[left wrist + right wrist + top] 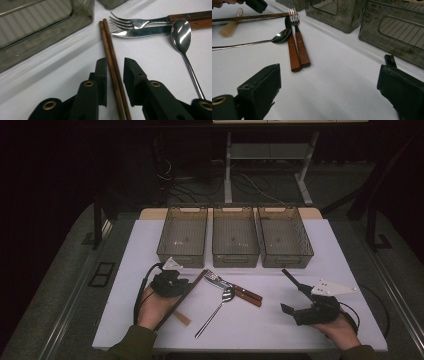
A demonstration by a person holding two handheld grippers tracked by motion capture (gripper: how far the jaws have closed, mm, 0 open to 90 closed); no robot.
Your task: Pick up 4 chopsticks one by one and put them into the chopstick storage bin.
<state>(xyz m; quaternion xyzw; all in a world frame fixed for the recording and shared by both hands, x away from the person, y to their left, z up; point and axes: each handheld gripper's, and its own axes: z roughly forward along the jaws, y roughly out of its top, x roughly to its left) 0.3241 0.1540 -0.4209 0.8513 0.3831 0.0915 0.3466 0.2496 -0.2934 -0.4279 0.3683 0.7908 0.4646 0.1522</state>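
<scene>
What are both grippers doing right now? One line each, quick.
Left gripper: jaws straddle the chopsticks, small gaps visible, not clamped.
Right gripper: jaws wide open, holding nothing.

The room around my white table [250, 330] is very dark. Light from above makes the table bright. My spoon [181, 32] and fork [130, 22] shine with glare. My near black jaws look blurry.

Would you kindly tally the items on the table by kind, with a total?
Chopsticks: 2
Fork: 1
Knife: 1
Spoon: 1
Clear bins: 3
Total: 8
</scene>
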